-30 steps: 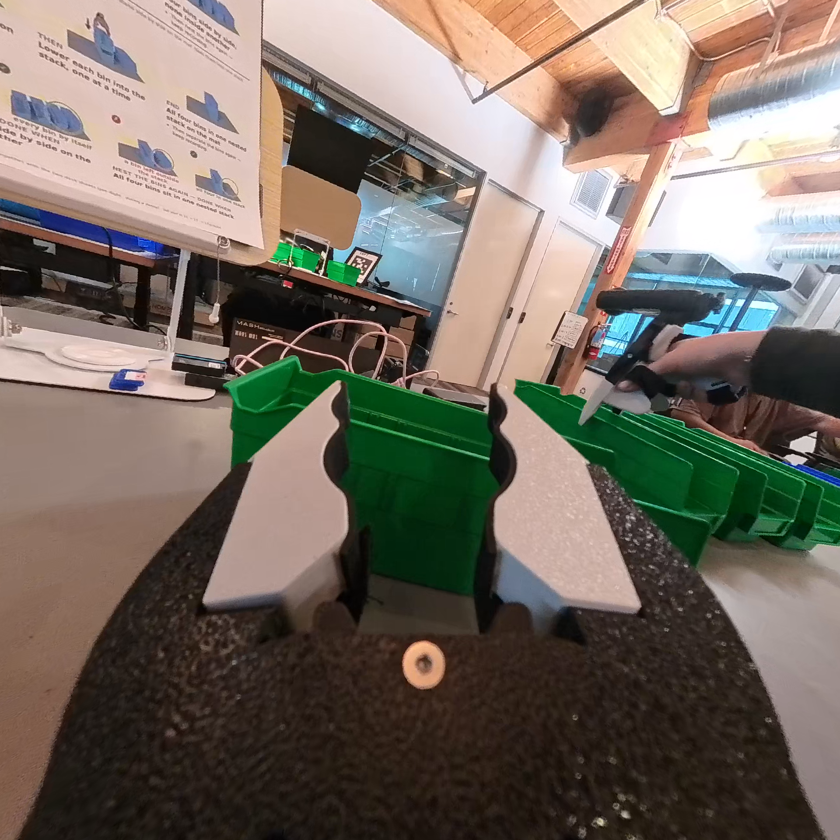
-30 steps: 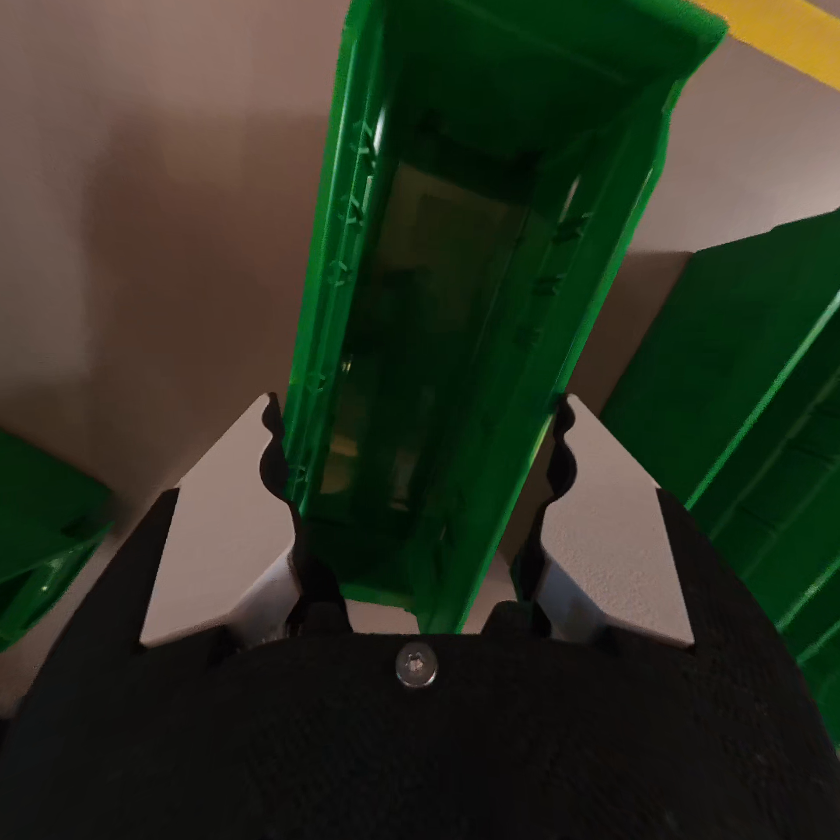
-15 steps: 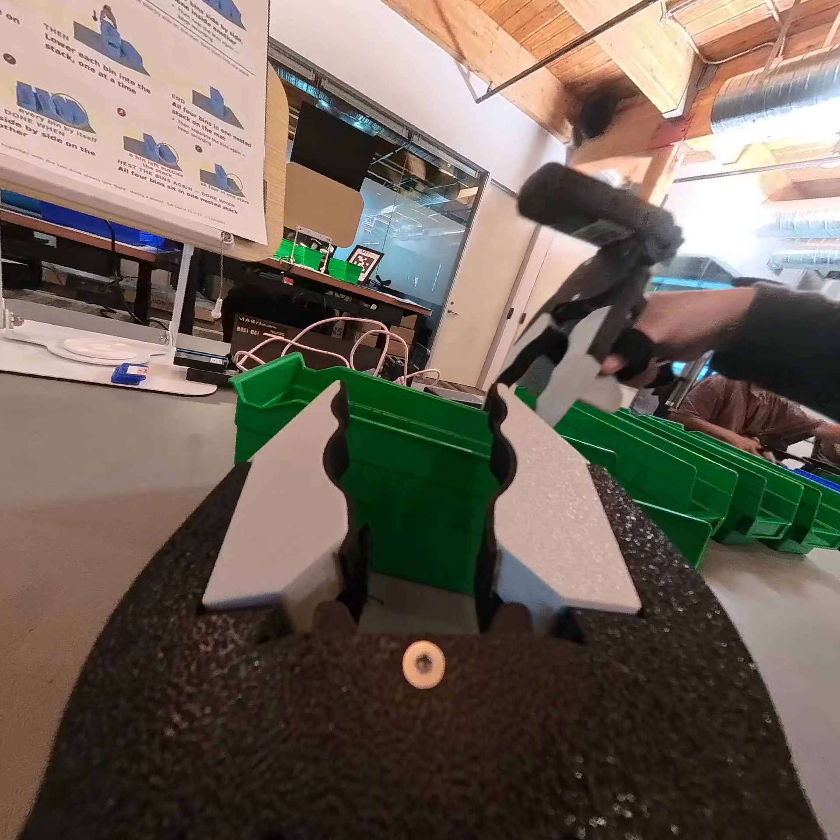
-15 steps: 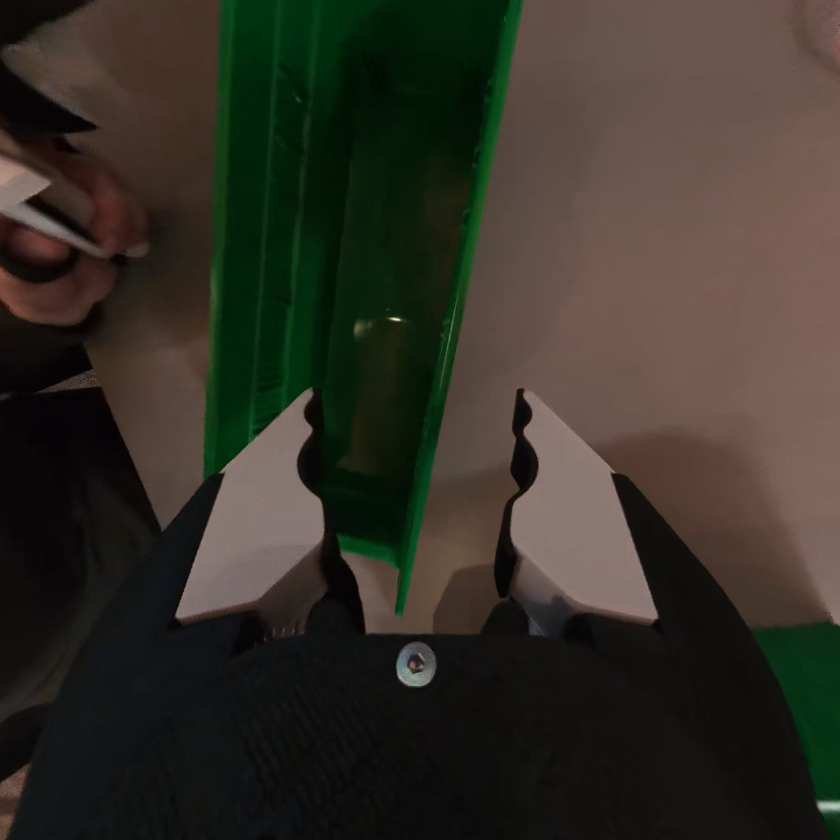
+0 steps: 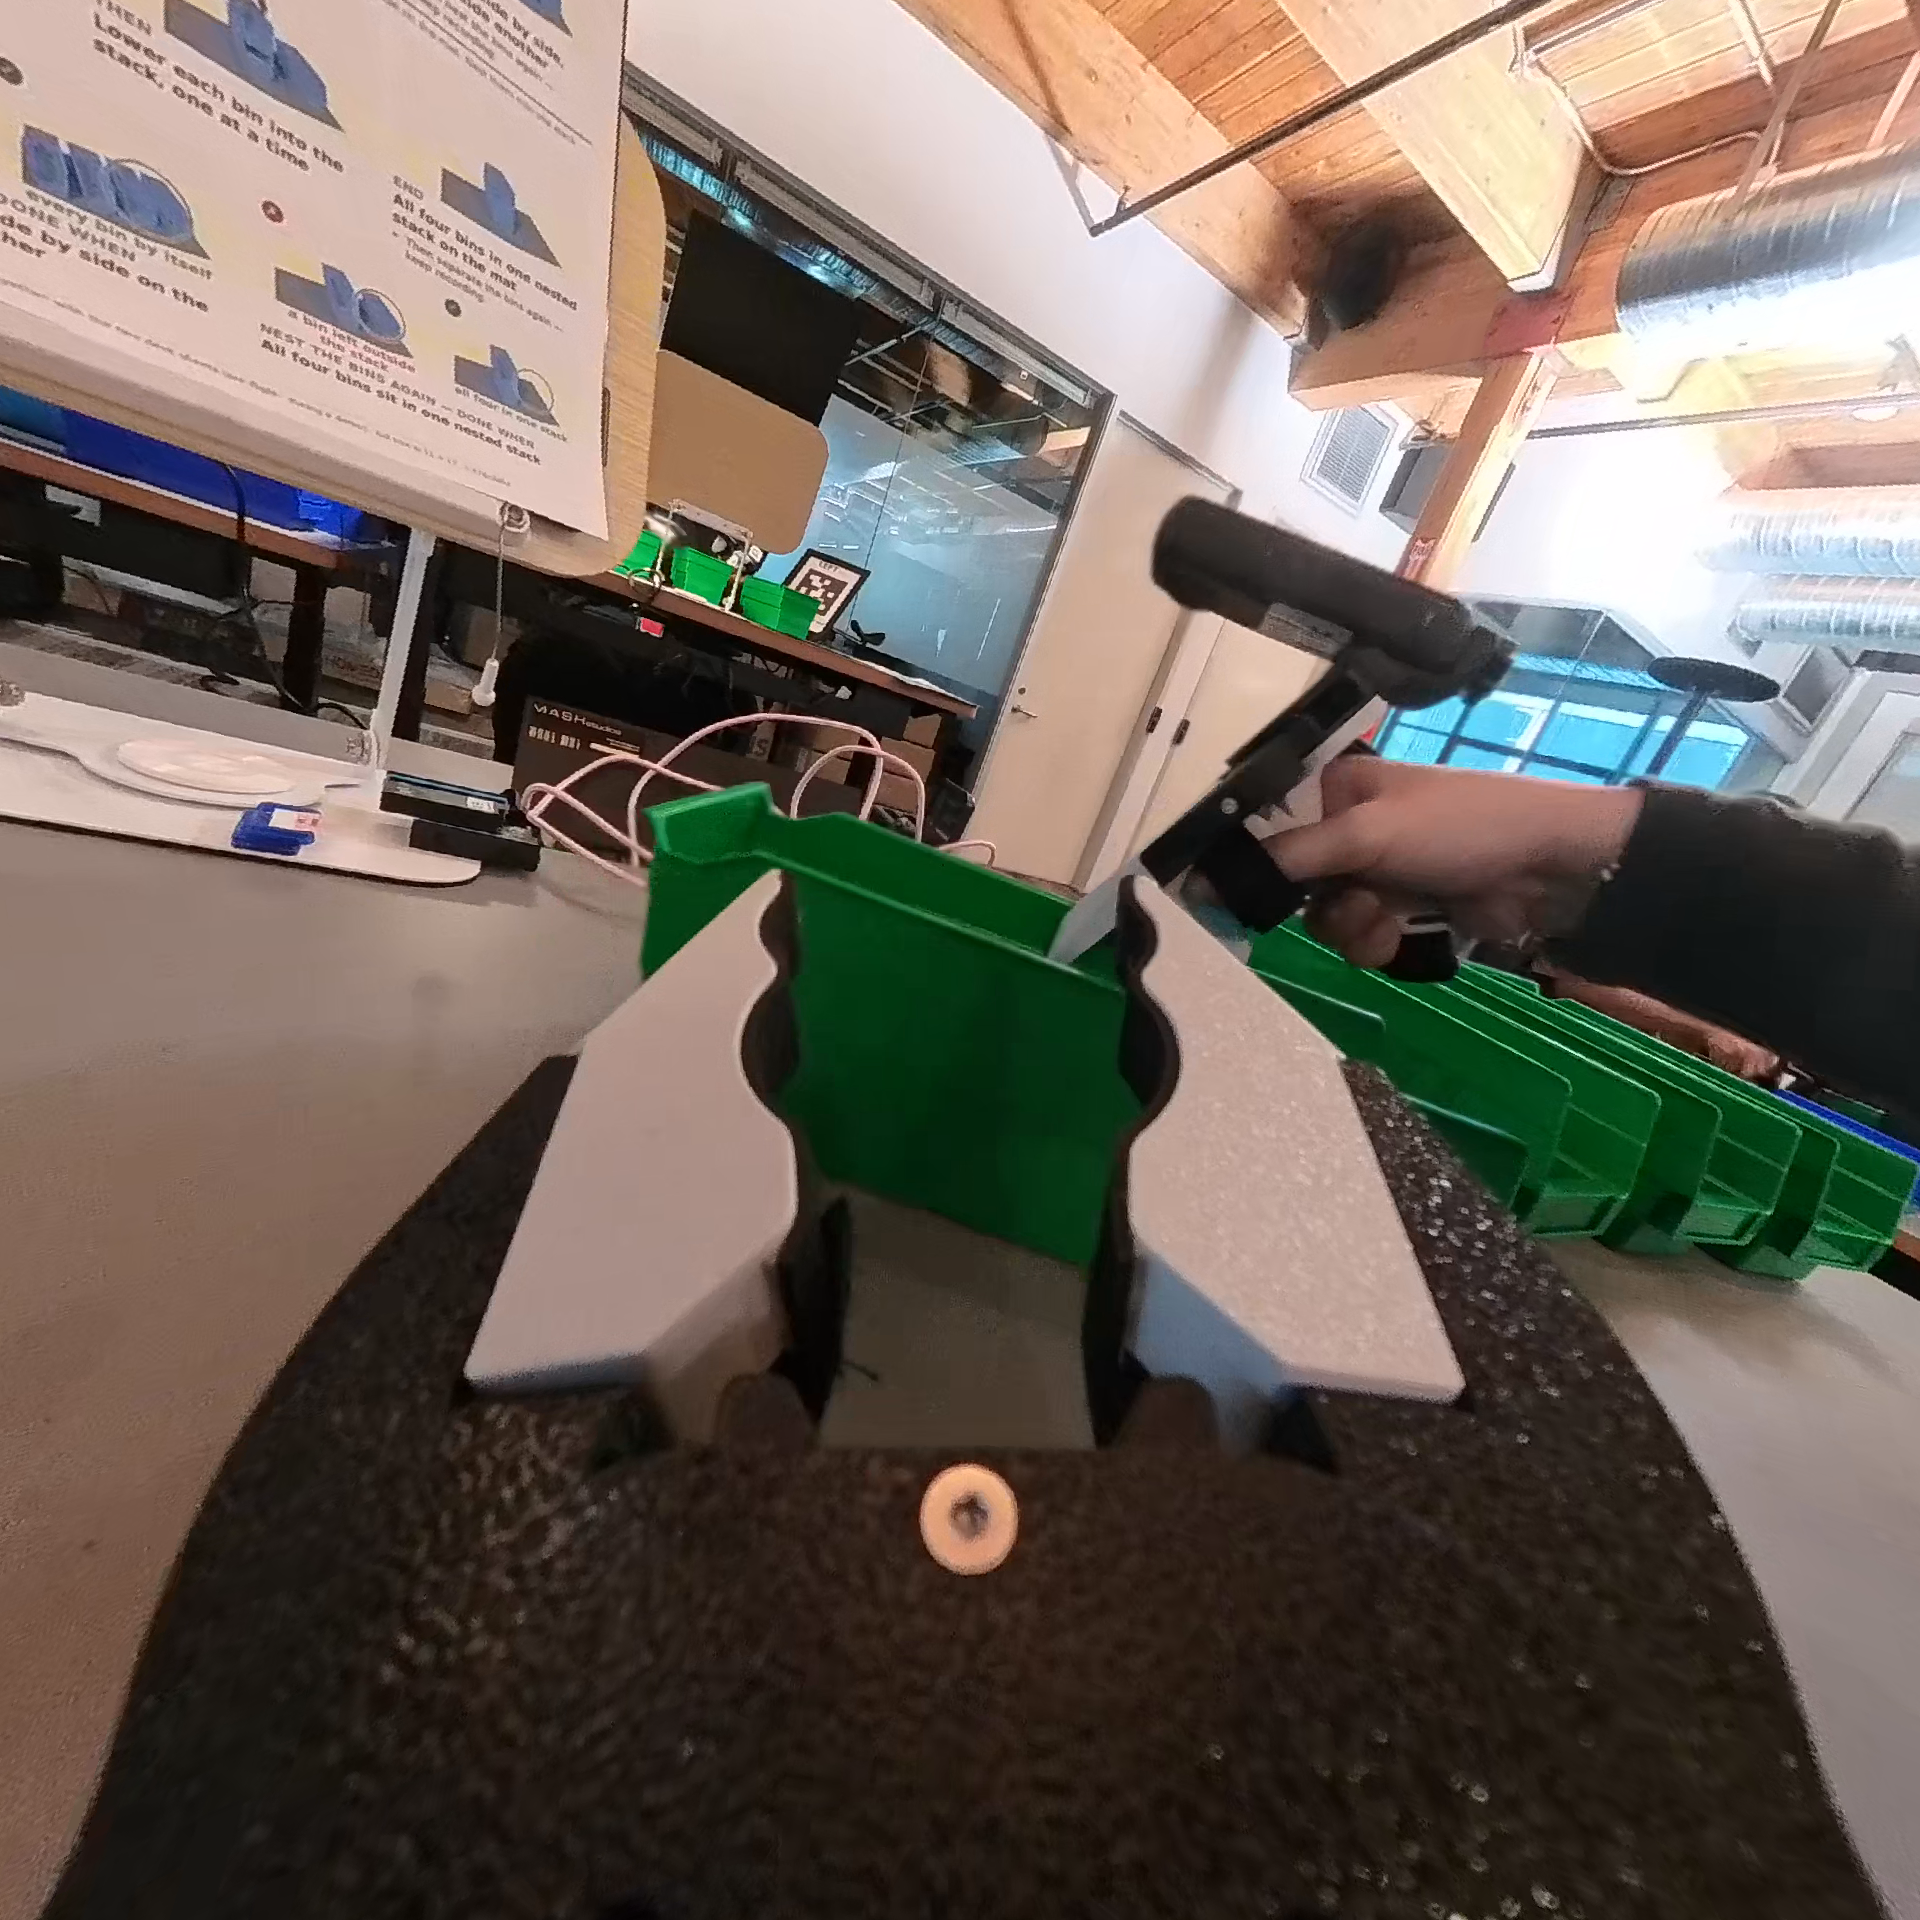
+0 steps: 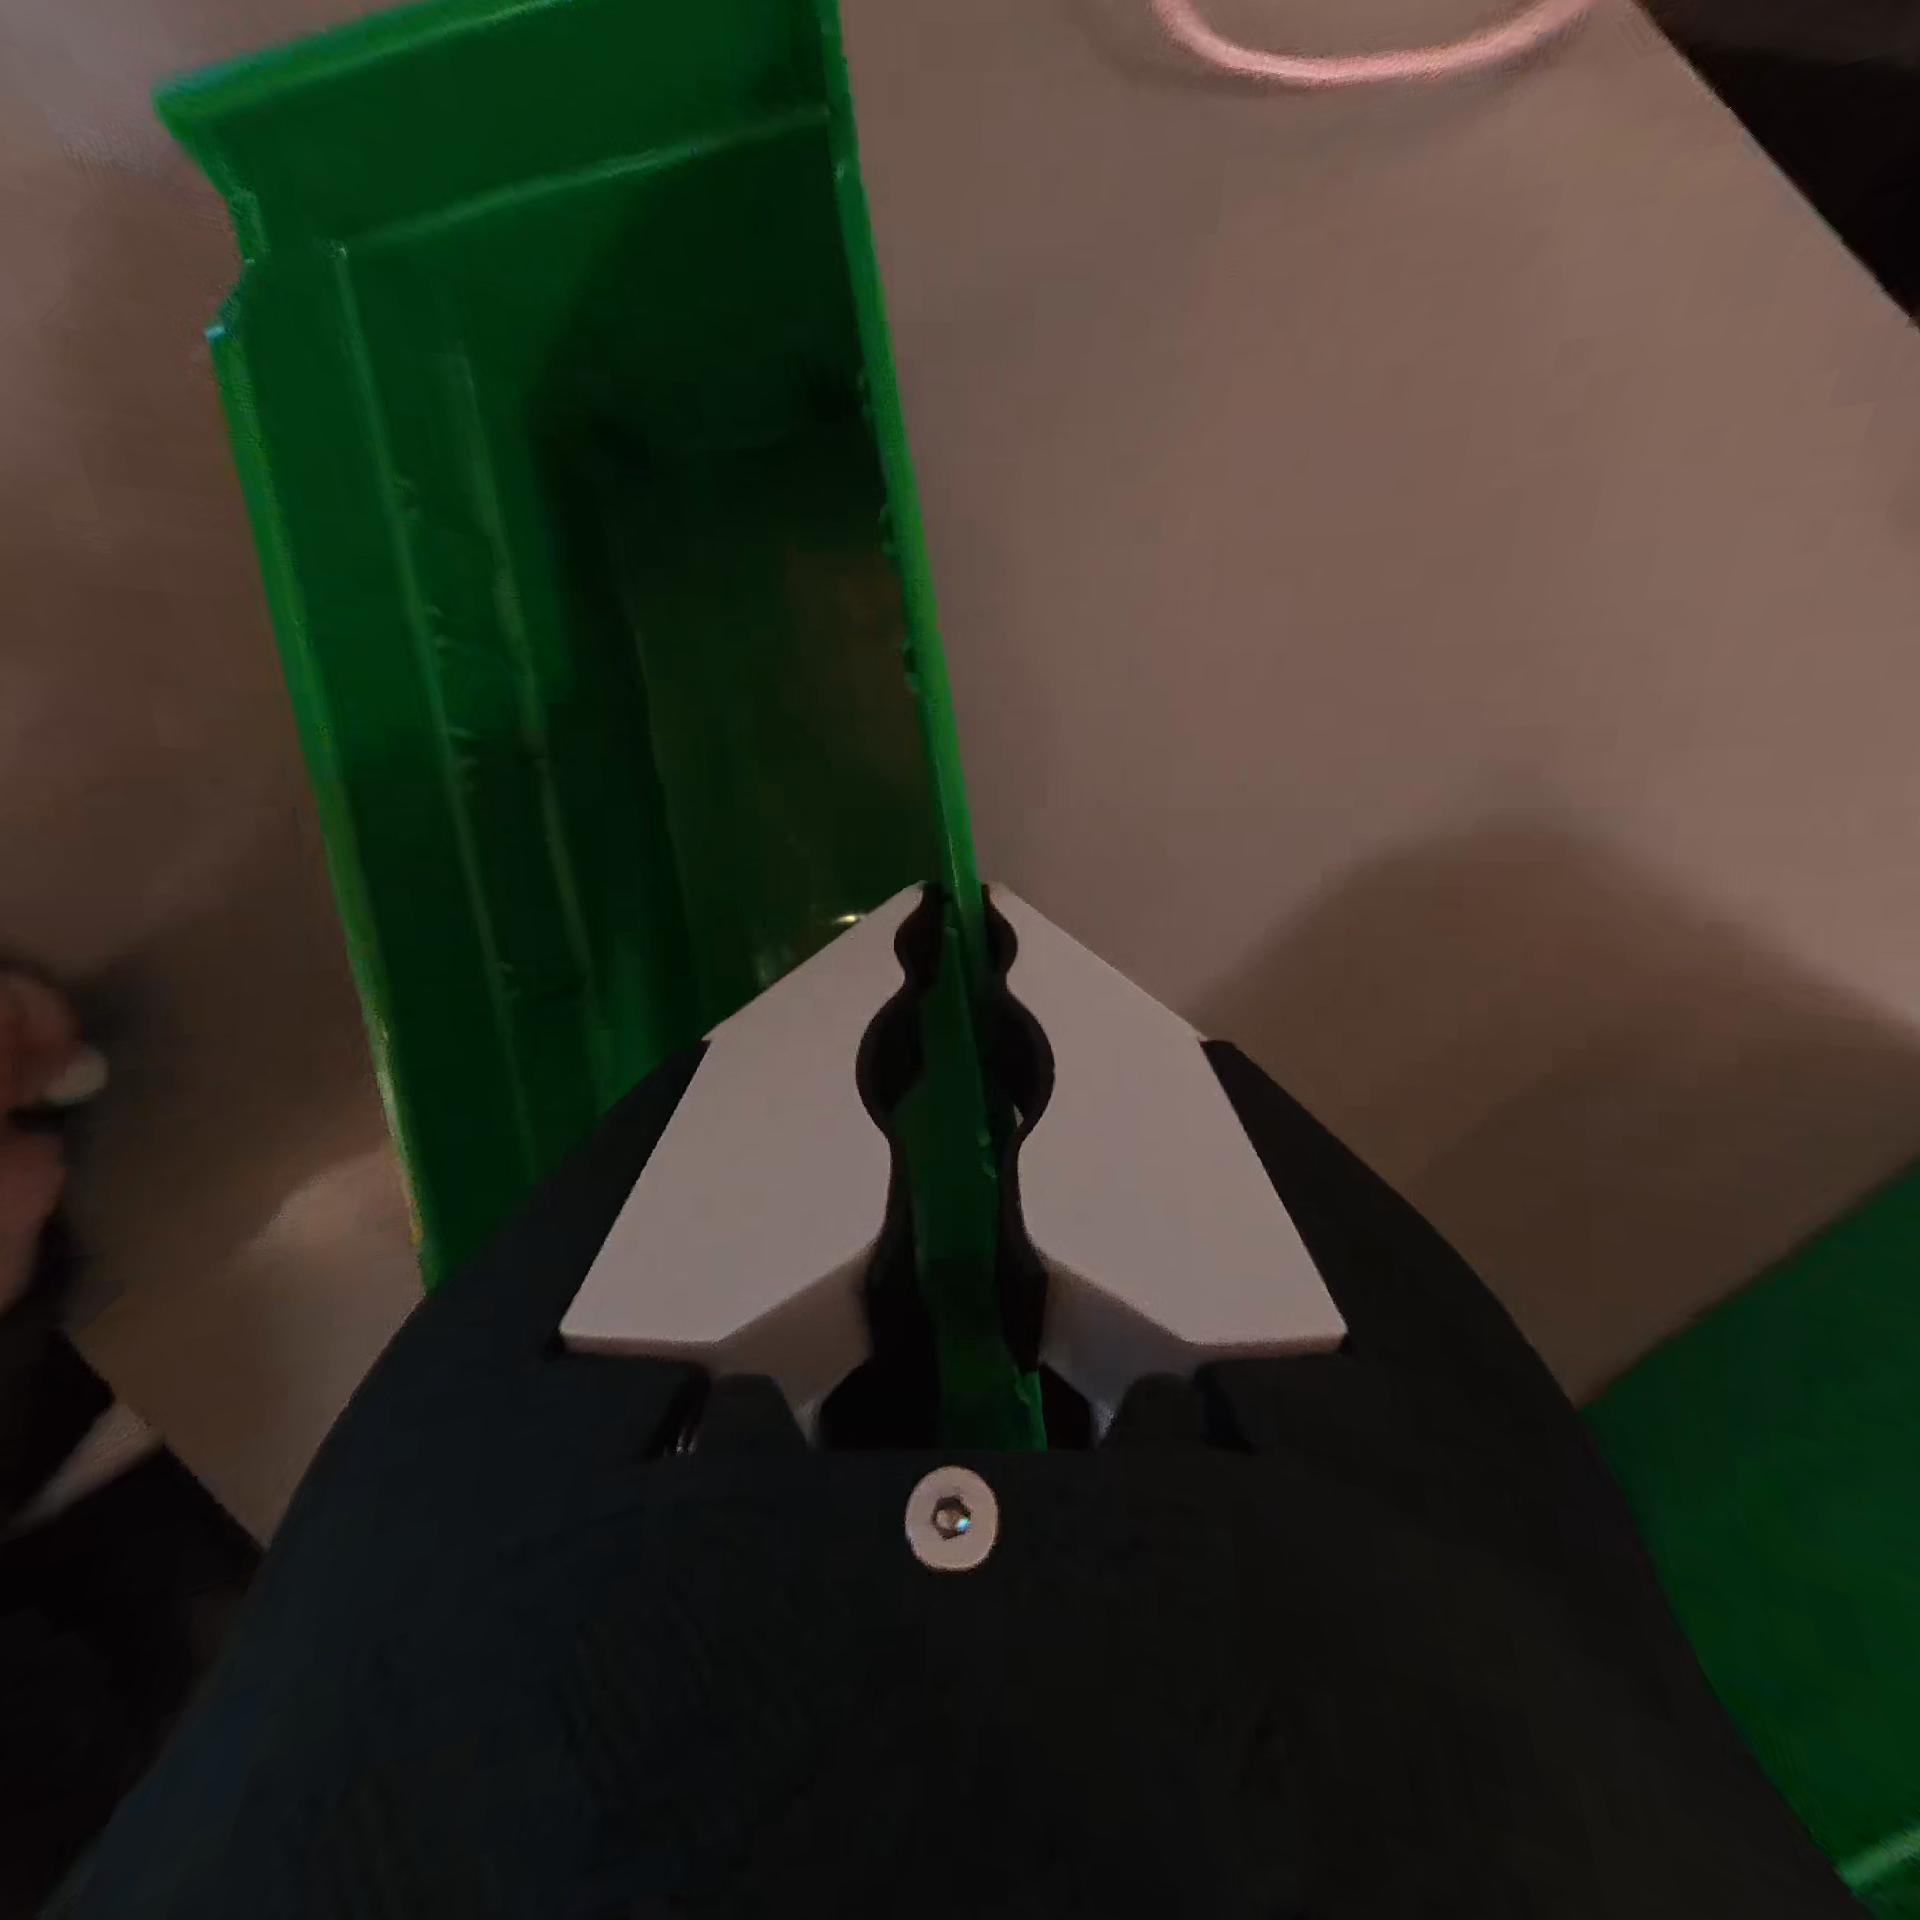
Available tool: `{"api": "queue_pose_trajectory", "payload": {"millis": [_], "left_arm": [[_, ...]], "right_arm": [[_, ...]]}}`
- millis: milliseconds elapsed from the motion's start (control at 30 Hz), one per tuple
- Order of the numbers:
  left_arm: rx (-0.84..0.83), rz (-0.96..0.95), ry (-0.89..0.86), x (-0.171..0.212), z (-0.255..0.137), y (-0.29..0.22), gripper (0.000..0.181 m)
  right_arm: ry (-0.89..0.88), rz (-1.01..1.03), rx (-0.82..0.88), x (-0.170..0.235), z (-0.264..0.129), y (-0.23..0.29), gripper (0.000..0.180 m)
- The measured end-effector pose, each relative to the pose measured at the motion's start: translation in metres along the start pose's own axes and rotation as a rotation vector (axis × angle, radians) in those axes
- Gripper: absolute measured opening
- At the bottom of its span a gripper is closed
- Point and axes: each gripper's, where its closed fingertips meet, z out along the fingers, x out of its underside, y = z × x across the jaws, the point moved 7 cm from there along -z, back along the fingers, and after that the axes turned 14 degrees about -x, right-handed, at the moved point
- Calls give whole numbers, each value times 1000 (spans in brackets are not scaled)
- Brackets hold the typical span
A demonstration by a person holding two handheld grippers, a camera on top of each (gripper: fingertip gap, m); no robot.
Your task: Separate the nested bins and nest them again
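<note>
A single green bin [image 5: 935,1049] stands on the grey table right in front of my left gripper [image 5: 951,914], which is open with the bin's near end between its fingers, not clamped. My right gripper [image 6: 956,904] is shut on the right side wall of this green bin [image 6: 582,644]; it also shows in the left wrist view [image 5: 1101,925], coming down onto the bin's right wall from above. Several more green bins [image 5: 1621,1122] sit side by side to the right.
A white instruction poster [image 5: 291,229] hangs at the back left. A white mat with small boxes [image 5: 260,821] and a pink cable [image 5: 727,758] lie behind the bin. A corner of another green bin [image 6: 1787,1579] shows lower right in the right wrist view.
My right gripper came over from the row of bins to the single bin and closed on its right wall. My left gripper stayed open at the bin's near end.
</note>
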Motion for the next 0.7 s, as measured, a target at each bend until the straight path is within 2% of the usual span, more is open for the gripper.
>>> {"api": "queue_pose_trajectory", "payload": {"millis": [100, 233, 267, 333, 367, 467, 533, 633, 700], "left_arm": [[-4, -1, -3, -1, -1, 1, 59], [-1, -14, -2, -1, 0, 2, 58], [0, -15, -2, -1, 0, 2, 58], [1, -13, 0, 0, 0, 1, 58], [0, -11, 1, 0, 0, 1, 58], [0, -4, 1, 0, 0, 0, 58], [-3, 3, 0, 0, 0, 0, 58], [-3, 3, 2, 0, 1, 0, 58], [-3, 6, 4, 1, 1, 0, 58]], "right_arm": [[-83, 194, 63, 13, -15, -22, 4], [-152, 324, 89, 38, -39, -44, 9], [-160, 344, 57, 45, -42, -44, 19], [-155, 360, -36, 57, -47, -37, 57], [-152, 340, -56, 61, -53, -34, 70], [-242, 190, 13, 57, -98, -28, 94], [-343, 134, 130, 52, -141, -39, 105], [-349, 212, 314, 61, -182, -81, 129], [-263, 339, 284, 76, -179, -105, 142]]}}
